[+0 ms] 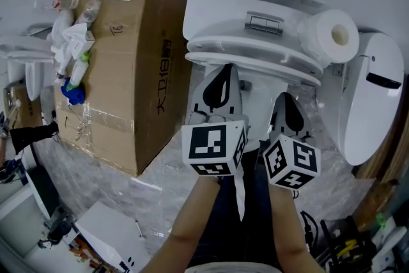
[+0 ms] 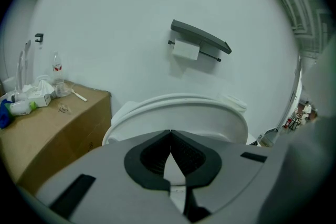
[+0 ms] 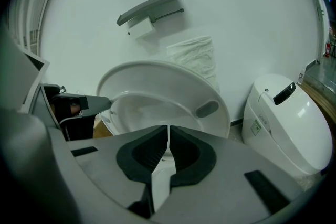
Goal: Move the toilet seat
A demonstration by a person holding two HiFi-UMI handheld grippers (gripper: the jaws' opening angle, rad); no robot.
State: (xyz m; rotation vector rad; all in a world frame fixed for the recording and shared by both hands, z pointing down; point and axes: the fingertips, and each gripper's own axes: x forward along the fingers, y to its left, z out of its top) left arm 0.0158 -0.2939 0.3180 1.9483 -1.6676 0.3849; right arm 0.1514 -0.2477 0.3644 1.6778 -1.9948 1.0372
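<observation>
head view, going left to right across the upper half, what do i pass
cardboard box → toilet → toilet paper roll → second white toilet

Left side is tight: cardboard box (image 1: 128, 73) stands just beside the toilet (image 1: 230, 16), with only a narrow strip of floor (image 1: 167, 166) between them. The box top is cluttered with bottles and rags (image 1: 71, 41). On the right a second white toilet unit (image 1: 374, 96) crowds in, and a paper roll (image 1: 337, 35) overhangs the tank corner. Straight ahead the raised toilet seat (image 3: 173, 105) blocks the way, and a wall holder (image 2: 199, 42) juts out above it. Open floor lies behind the box.
</observation>
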